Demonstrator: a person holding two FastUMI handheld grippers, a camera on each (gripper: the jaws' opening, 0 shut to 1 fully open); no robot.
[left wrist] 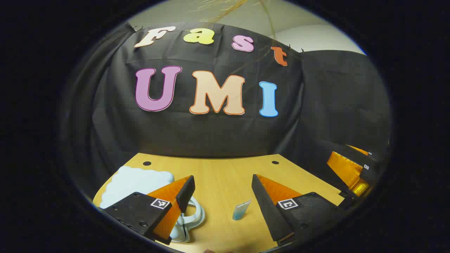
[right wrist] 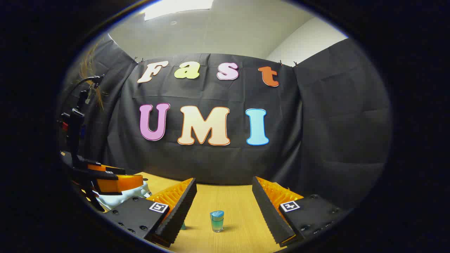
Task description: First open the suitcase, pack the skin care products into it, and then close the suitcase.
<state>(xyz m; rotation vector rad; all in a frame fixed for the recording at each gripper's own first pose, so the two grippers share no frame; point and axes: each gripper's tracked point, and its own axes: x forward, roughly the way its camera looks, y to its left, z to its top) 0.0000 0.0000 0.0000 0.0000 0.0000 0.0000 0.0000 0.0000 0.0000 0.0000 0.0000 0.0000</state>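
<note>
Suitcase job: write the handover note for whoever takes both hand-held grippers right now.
Left hand-held gripper: open, holding nothing, above the wooden table.
Right hand-held gripper: open, holding nothing, facing a small blue-capped bottle.
Things: the pale blue suitcase lies at the table's left, lid apparently shut, its handle toward the left hand-held gripper. A small blue tube stands on the table in the left gripper view.
Done: nothing that can be seen.
Left: open the suitcase, pack the skin care items, close it.
</note>
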